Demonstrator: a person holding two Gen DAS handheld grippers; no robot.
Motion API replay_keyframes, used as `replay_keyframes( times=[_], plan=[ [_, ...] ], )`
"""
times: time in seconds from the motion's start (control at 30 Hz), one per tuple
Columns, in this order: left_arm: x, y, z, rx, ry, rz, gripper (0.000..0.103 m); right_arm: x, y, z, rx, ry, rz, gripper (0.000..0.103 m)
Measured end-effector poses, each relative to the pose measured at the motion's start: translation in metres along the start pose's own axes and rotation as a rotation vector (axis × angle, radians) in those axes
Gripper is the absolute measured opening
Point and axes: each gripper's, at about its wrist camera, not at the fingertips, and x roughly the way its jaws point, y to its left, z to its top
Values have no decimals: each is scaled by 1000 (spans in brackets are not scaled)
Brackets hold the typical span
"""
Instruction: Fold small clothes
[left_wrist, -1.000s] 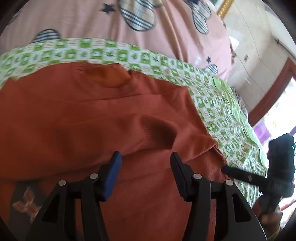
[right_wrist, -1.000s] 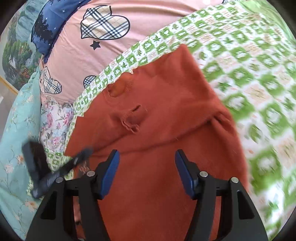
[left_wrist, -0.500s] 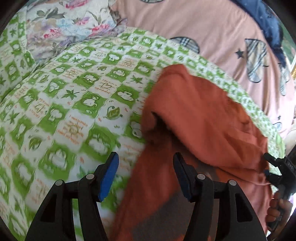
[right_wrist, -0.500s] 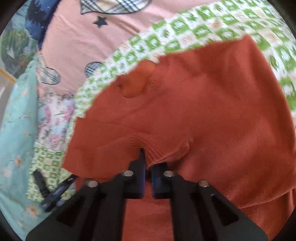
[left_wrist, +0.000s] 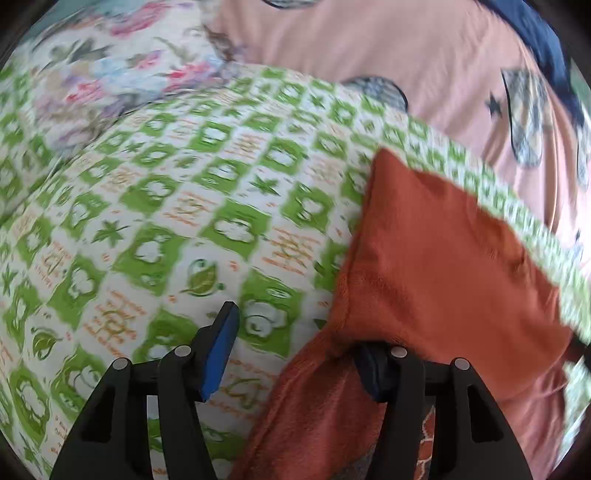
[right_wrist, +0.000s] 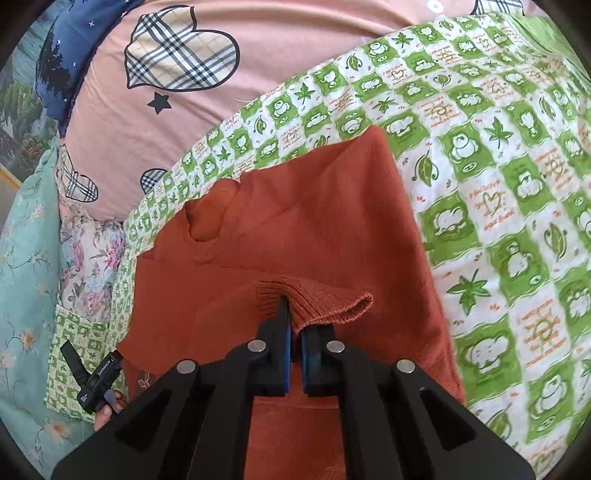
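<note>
A small rust-orange knit sweater (right_wrist: 317, 236) lies on the green-and-white patterned bedspread (right_wrist: 498, 155), neck hole toward the pillows. My right gripper (right_wrist: 293, 332) is shut on the ribbed cuff (right_wrist: 328, 299) of a sleeve folded over the sweater's body. In the left wrist view the sweater (left_wrist: 436, 258) fills the right half. My left gripper (left_wrist: 295, 354) is open at the sweater's left edge. Its left finger (left_wrist: 218, 350) is over the bedspread (left_wrist: 166, 221). Its right finger (left_wrist: 373, 373) sits under a fold of the sweater. The left gripper also shows in the right wrist view (right_wrist: 92, 376).
A pink quilt with plaid hearts (right_wrist: 177, 70) lies behind the sweater, also in the left wrist view (left_wrist: 424, 55). A floral pillow (left_wrist: 110, 70) lies at the back left and a teal floral cloth (right_wrist: 22, 295) at the left edge.
My right gripper closed on the sleeve cuff and carries it over the sweater's body. My left gripper swung left from above the sweater to its left edge, staying open.
</note>
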Motion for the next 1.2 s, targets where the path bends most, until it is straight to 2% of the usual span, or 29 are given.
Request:
replay_keyframes(
  times=[0.07,0.1,0.17,0.2,0.23,0.3,0.37,0.4,0.47,0.53,0.6,0.63,0.67,0.7,0.73,0.8,0.83,0.87,0.9,0.93,0.97,1.0,1.07,1.1,1.13,1.2],
  plan=[
    [-2,13,-1,-63,-11,-44,59,13,-5,-3,13,57,-25,7],
    [-2,19,-2,-92,-8,-69,59,16,-8,-5,31,79,-19,12],
    [1,24,-1,-119,-5,-97,59,15,-14,-13,54,83,17,35],
    [1,25,-1,-125,-5,-102,59,12,-14,-17,53,68,38,52],
    [0,25,-1,-124,-10,-105,60,9,-14,-20,42,43,52,58],
    [0,23,-1,-127,-14,-107,60,9,-5,-27,-28,33,20,57],
    [-1,25,-2,-132,-17,-114,60,10,4,-28,-80,62,-21,16],
    [-2,26,-4,-134,-17,-116,60,5,6,-26,-80,55,-11,5],
    [-1,27,-3,-137,-15,-120,60,-18,9,-20,-80,-9,65,5],
    [0,27,-3,-137,-17,-121,60,-31,6,-17,-65,-26,77,5],
    [0,27,-2,-137,-18,-122,60,-24,-2,-14,-72,36,-23,5],
    [1,26,-2,-136,-17,-121,60,-15,-7,-15,-80,92,-127,8],
    [0,27,-3,-135,-17,-119,60,-10,-19,-18,-55,114,-292,8],
    [-1,27,-4,-134,-17,-118,61,-14,-24,-20,-23,96,-292,8],
    [-1,26,-4,-132,-18,-116,61,-21,-26,-22,10,62,-241,8],
    [-2,27,-5,-139,-20,-121,61,-35,-7,-24,-38,-33,-253,9],
    [-3,28,-5,-144,-21,-127,61,-38,5,-25,-79,-63,-233,10],
    [-2,29,-5,-146,-22,-130,61,-35,20,-25,-124,-71,-168,10],
    [-2,29,-5,-148,-22,-130,61,-29,28,-24,-145,-53,-107,16],
    [-2,28,-5,-148,-22,-128,61,-16,35,-23,-155,-7,-43,30],
    [-2,28,-6,-147,-22,-125,61,4,39,-20,-158,58,-32,38],
    [-2,28,-6,-147,-22,-124,61,19,38,-19,-168,97,-103,46],
    [-2,28,-6,-150,-21,-129,61,38,30,-16,-174,108,-247,43],
    [-2,28,-5,-154,-19,-132,61,36,23,-14,-148,78,-240,37],
    [-2,28,-5,-157,-17,-138,61,25,15,-11,-85,41,-228,35],
    [-2,29,-5,-160,-14,-145,61,3,14,-12,-54,-30,-259,38]
  ],
)
